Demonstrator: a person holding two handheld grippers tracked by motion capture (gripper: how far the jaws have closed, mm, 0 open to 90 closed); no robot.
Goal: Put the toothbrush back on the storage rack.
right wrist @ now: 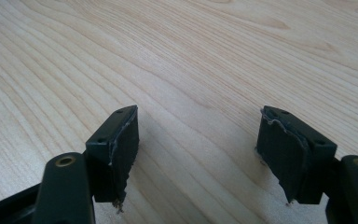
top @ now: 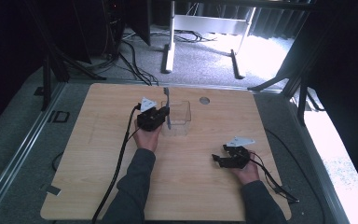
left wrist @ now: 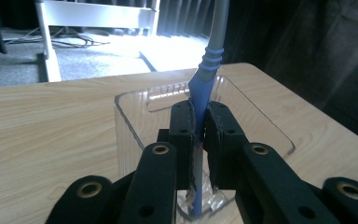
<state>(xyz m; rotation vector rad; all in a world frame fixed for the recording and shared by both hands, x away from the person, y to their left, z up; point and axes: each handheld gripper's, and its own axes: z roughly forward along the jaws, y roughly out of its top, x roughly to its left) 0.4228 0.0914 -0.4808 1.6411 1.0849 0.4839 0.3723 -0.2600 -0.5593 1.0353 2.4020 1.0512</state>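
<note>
Starting at the left of the high view, the left claw is seen held at the near-left wall of a clear plastic container, which stands on the wooden tabletop a little behind its middle. A blue-and-grey toothbrush is clamped between the jaws of that claw; in the left gripper view the blue part of the handle is pinched between the two black pads, with the grey part rising out past the top edge. The long axis of the toothbrush is set nearly upright, leaning slightly away from the person, the lower end being down inside the container near its ribbed floor. Which end carries the bristles cannot be told. No brand, label or other writing can be read on the toothbrush, the container or the claws. A small round grey disc is set into the tabletop just right of the container. Further right and nearer the person, the right claw is held low over bare wood, well apart from the container, with its jaws spread wide and nothing between them.
</note>
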